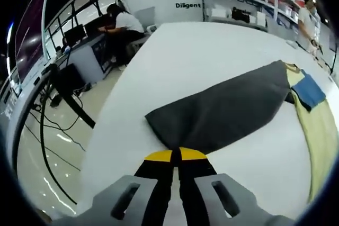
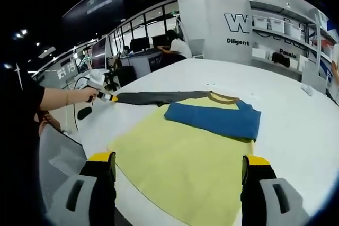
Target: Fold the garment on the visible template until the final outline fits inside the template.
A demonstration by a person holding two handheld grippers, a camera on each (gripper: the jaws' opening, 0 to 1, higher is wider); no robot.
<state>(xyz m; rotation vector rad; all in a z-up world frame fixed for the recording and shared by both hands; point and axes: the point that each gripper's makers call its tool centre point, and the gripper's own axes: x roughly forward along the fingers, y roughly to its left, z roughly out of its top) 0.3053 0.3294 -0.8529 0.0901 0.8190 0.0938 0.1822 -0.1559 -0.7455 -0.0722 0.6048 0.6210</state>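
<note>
Left gripper view, left gripper point(image 1: 175, 155) fingers pinching garment's point(image 2: 180, 162) grey sleeve point(image 1: 222, 110), right gripper point(image 2: 178, 163) fingers apart.

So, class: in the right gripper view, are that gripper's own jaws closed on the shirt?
No: the right gripper is wide open above the yellow shirt.

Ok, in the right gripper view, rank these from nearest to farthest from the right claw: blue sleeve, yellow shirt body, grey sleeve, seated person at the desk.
1. Yellow shirt body, just ahead of the right claw, between its jaws.
2. Blue sleeve, folded across the chest, beyond.
3. Grey sleeve, stretched out left, pinched by the left claw.
4. Seated person, far past the table.
</note>
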